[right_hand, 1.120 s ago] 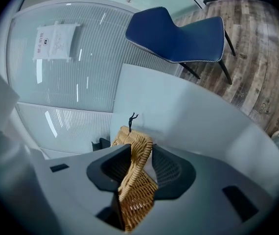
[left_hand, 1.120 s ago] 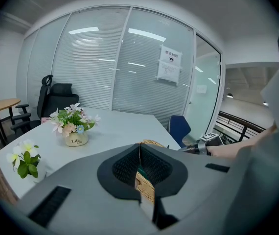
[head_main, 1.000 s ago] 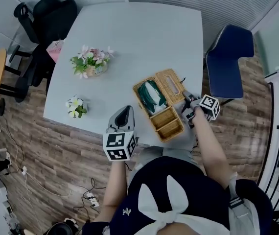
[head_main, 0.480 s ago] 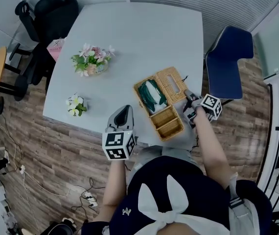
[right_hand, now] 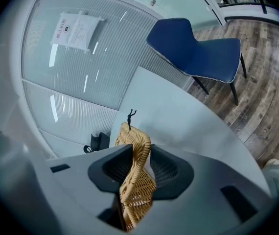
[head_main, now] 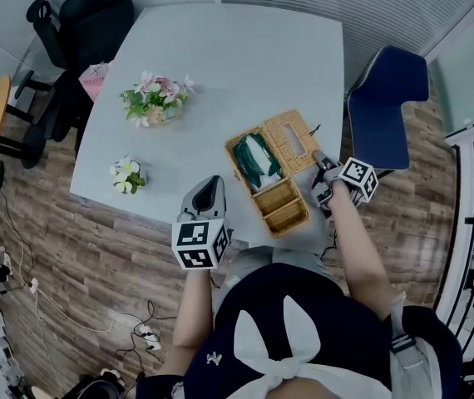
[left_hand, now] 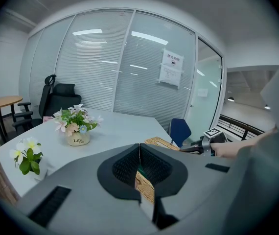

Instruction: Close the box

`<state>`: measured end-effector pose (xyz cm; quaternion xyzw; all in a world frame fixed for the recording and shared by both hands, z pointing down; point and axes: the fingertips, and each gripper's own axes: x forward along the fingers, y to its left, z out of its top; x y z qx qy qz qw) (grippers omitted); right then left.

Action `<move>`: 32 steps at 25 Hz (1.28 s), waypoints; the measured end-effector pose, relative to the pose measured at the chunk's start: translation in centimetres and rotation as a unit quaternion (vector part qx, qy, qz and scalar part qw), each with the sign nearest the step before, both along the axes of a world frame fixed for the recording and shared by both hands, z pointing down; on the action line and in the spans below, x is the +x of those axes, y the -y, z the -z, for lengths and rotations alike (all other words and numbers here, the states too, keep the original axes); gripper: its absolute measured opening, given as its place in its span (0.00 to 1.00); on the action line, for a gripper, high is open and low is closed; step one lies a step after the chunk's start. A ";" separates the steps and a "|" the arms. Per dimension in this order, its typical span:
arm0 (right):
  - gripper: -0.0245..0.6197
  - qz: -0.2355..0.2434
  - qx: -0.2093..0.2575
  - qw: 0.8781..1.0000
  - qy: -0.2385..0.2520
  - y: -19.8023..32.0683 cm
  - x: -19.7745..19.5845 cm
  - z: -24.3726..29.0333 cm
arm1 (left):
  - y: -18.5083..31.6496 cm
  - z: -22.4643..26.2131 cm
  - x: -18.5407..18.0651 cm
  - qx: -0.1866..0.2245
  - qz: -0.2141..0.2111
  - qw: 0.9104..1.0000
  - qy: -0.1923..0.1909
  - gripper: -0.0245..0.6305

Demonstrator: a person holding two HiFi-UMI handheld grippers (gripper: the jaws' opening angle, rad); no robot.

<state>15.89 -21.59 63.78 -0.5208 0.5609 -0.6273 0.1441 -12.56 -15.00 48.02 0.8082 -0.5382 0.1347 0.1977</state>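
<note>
Head view: woven tan wicker box (head_main: 284, 201) sits near my edge of the pale grey table (head_main: 237, 65), long axis running diagonally from far-left to near-right. Its woven wicker lid (head_main: 289, 142) is folded out on the box's right side, next to the far half that holds something dark green. My right gripper (head_main: 318, 160) is at that lid's outer edge. My left gripper (head_main: 212, 186) hangs off the box's left side, apart from it. So the right one is the nearer tool, and by my read the lid has to swing leftward over the box, turning about the long side. Left gripper view: jaws together with nothing between them, and the box shows just past the tips. Right gripper view: the lid edge stands upright between my jaws, which are closing on it. The pads look to be touching both faces. A small black loop (right_hand: 129, 115) sticks up from the lid's far edge. Compared with a second ago, the lid angle, the box and both grippers look about unchanged.
</note>
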 end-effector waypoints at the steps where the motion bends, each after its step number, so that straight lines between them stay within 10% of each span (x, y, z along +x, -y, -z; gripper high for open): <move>1: 0.21 0.002 0.003 1.000 -0.003 0.0 0.0 0.2 | 0.0 0.0 0.0 0.000 0.000 1.000 0.000 0.07; 32: 0.13 0.039 0.064 0.997 -0.019 -0.3 -0.5 5.2 | -1.6 0.5 0.5 0.006 0.010 1.000 0.004 0.07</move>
